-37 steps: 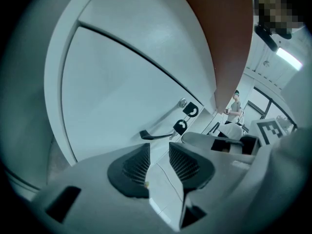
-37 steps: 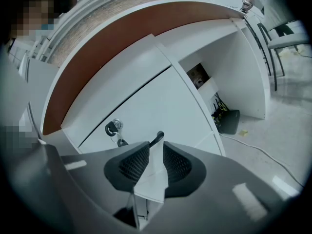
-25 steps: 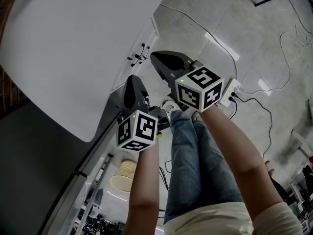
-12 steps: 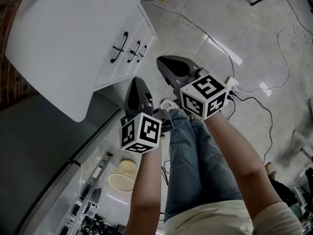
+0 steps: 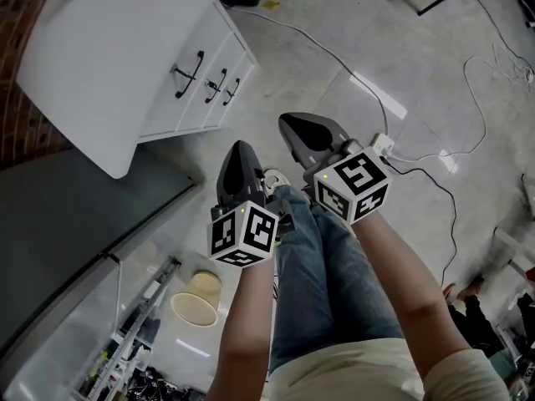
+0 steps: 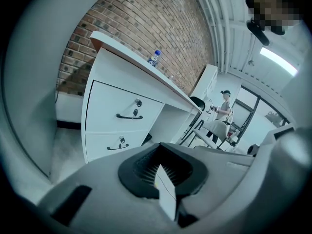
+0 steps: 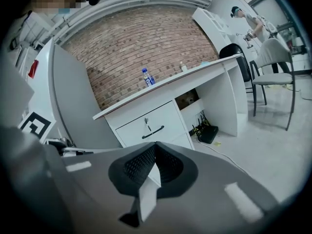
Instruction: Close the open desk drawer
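The white desk (image 5: pixel 109 65) stands at the upper left of the head view. Its drawer fronts (image 5: pixel 201 82) carry black handles and all sit flush, none pulled out. The left gripper view shows the same drawers (image 6: pixel 127 112), one above the other. In the right gripper view a drawer (image 7: pixel 151 126) is straight ahead. My left gripper (image 5: pixel 238 149) and right gripper (image 5: pixel 294 124) hang over the floor, well short of the desk. Both are shut with nothing between the jaws.
A water bottle (image 7: pixel 146 77) stands on the desk top. A power strip (image 5: pixel 380 144) with cables lies on the floor to the right. A wicker basket (image 5: pixel 194 299) sits below left, by a grey panel (image 5: pixel 67 224). Chairs and a person (image 6: pixel 224 106) are far off.
Both grippers have drawn back from the desk and risen a little. In the head view the desk has slid toward the upper left, and more of its drawer fronts show.
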A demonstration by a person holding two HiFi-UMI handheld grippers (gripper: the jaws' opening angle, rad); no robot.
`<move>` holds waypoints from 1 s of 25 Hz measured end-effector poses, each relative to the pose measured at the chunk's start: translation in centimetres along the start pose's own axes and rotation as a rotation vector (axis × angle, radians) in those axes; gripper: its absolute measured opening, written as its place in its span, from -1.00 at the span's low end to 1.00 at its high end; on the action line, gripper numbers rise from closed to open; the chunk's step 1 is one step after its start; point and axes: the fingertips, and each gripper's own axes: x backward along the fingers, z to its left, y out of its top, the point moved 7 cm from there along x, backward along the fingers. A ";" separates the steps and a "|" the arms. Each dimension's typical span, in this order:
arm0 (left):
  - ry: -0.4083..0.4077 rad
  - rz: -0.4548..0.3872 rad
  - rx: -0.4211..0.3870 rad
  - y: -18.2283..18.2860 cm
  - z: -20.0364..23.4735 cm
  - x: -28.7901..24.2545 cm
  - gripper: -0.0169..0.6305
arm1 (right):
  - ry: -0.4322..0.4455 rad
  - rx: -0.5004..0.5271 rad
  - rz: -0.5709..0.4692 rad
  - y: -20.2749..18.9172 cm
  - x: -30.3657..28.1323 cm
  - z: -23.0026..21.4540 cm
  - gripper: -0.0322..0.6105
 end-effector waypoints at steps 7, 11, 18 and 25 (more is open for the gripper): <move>-0.035 0.028 -0.021 -1.6 -3.4 2.9 -0.95 | -0.045 -0.016 -0.029 0.1 5.7 0.5 -0.89; -0.062 0.054 -0.057 -1.9 -5.4 4.6 -0.95 | -0.081 -0.034 -0.036 0.4 8.8 1.1 -0.89; -0.161 0.119 -0.115 -1.2 -8.9 7.2 -0.95 | -0.110 -0.007 -0.019 1.5 13.3 3.4 -0.89; -0.288 0.172 -0.201 0.5 -13.5 10.0 -0.95 | -0.128 0.004 -0.010 3.4 18.4 5.9 -0.89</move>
